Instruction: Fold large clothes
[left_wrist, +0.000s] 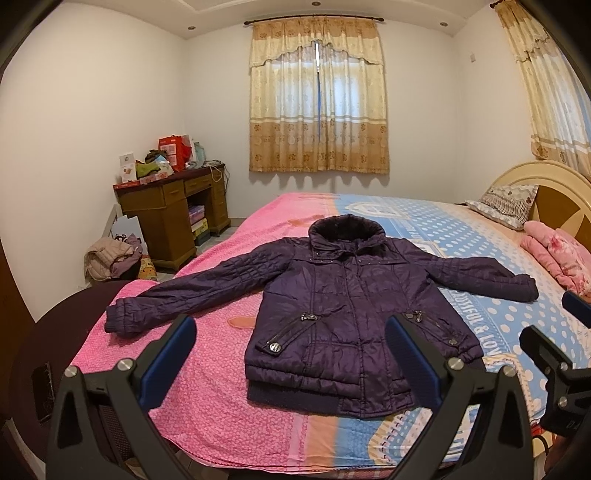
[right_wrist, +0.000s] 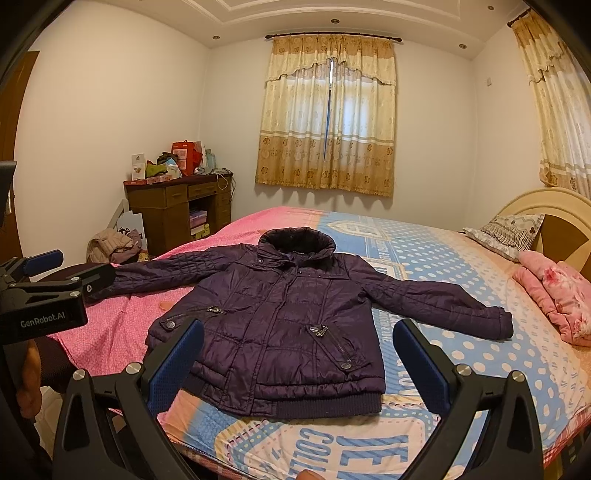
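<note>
A dark purple quilted jacket (left_wrist: 332, 306) lies flat and face up on the bed (left_wrist: 207, 387), sleeves spread out to both sides, fur collar toward the far wall. It also shows in the right wrist view (right_wrist: 280, 321). My left gripper (left_wrist: 291, 354) is open and empty, held above the jacket's hem at the bed's near edge. My right gripper (right_wrist: 299, 358) is open and empty, also over the hem. The right gripper shows at the right edge of the left wrist view (left_wrist: 554, 339); the left gripper shows at the left of the right wrist view (right_wrist: 55, 280).
The bed has a pink and blue patterned sheet (right_wrist: 443, 266). A folded pink quilt (right_wrist: 557, 295) and a pillow (right_wrist: 506, 230) lie near the headboard at right. A cluttered wooden desk (left_wrist: 173, 214) and a heap of clothes (left_wrist: 110, 258) stand at the left wall.
</note>
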